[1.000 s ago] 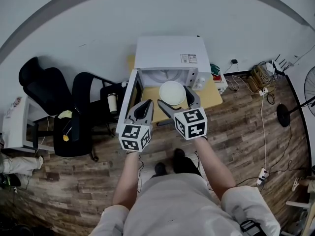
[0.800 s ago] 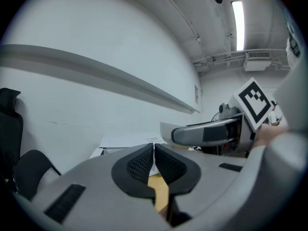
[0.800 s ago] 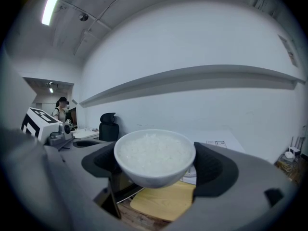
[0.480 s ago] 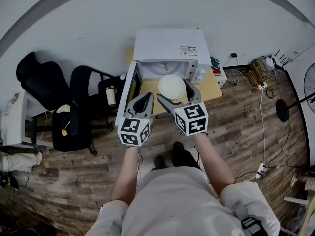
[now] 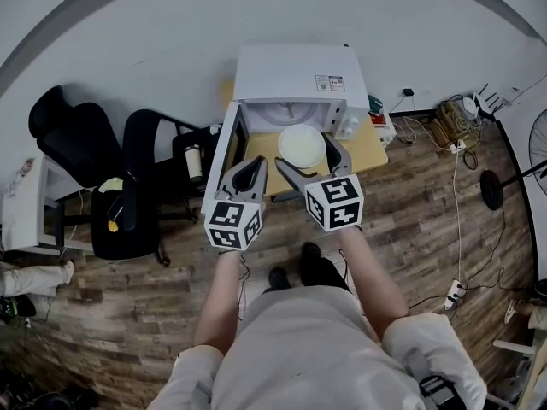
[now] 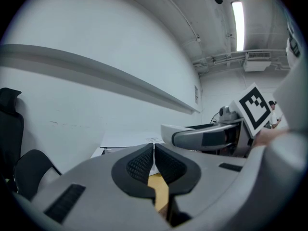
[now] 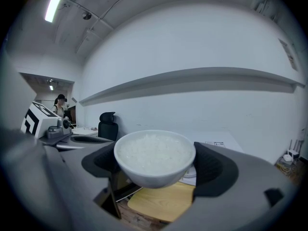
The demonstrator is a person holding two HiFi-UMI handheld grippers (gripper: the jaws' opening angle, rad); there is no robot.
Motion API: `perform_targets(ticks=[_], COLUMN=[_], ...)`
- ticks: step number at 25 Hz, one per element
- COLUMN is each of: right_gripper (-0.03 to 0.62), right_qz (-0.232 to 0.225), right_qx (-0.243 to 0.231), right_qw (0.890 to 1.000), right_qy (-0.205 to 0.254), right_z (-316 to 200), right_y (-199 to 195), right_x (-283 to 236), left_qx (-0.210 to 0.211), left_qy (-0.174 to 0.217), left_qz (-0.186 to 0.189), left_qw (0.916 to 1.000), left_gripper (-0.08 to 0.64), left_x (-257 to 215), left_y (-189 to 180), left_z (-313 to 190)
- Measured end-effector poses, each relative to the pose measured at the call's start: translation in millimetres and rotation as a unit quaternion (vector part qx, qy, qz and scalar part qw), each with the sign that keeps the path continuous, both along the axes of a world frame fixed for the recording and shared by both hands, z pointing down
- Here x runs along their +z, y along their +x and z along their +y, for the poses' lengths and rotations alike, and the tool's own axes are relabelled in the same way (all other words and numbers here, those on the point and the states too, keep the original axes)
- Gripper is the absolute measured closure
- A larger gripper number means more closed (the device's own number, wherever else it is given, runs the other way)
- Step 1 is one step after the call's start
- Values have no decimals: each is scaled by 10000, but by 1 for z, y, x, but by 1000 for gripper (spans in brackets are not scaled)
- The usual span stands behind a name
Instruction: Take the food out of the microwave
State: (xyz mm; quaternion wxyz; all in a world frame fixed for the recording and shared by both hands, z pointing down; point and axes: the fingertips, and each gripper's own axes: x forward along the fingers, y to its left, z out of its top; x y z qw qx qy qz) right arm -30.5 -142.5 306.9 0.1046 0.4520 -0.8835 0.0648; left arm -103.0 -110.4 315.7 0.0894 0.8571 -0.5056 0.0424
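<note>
Right gripper (image 7: 156, 163) holds rice bowl (image 7: 155, 153), covering its sides

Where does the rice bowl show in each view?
Head view: bowl at upper centre, held by the right gripper, in front of the open microwave.
Left gripper view: not made out; the right gripper's jaw covers that spot.
Right gripper view: bowl at centre, between the jaws.
Shared landmark: the microwave's white top.
</note>
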Motion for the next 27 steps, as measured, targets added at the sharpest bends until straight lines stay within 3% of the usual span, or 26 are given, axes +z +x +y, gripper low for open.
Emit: perform_targets(ticks=[27], right_gripper=[103], right_qz=[-113], right_qx=[146], right_qw=[9998], right_qy=[50], right_z=[-5], right_y=[9], right_x=[-4], left_qx=[14], left_qy=[16], left_qz=[-16], left_qw=[10000], left_gripper=[548], left_x=[-2], left_y=[3], left_z=[2])
